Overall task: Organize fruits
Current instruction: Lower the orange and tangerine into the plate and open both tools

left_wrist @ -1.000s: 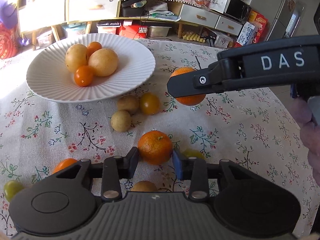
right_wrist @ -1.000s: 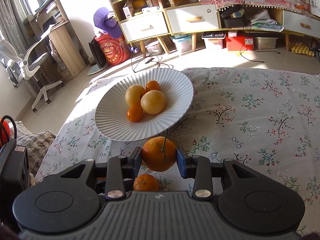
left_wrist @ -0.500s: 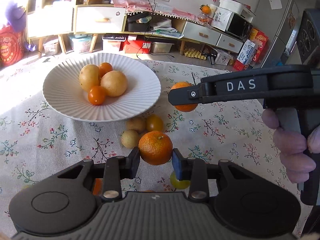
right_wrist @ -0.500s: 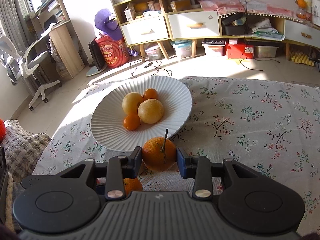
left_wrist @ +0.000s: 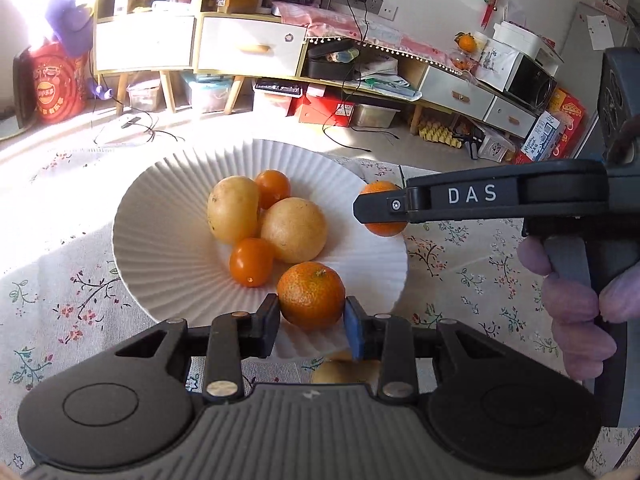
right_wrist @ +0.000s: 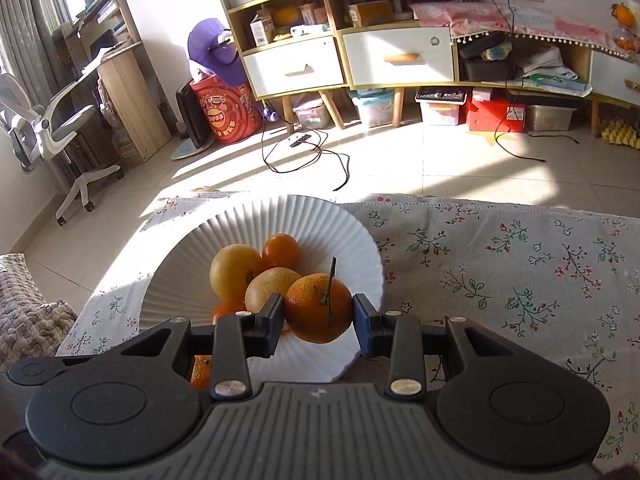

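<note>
1. over the white plate point(left_wrist: 160, 216), at its six o'clock rim, the left gripper point(left_wrist: 312, 320) clamps a mandarin point(left_wrist: 311, 295).
2. at three o'clock, the right gripper point(right_wrist: 318, 316) clamps a stemmed mandarin point(right_wrist: 318, 308).
3. both look light, soft-skinned, likely bruisable; mid-body grips suit them.

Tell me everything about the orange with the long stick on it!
The orange is round, bright and bumpy-skinned, with a thin dark stem sticking up from its top. The right gripper pinches it on both sides, one finger black, one blue-padded. It hangs in the air over the near right edge of the white ribbed plate, in front of the fruits lying there. Nothing but the fingers seems to touch it.
</note>
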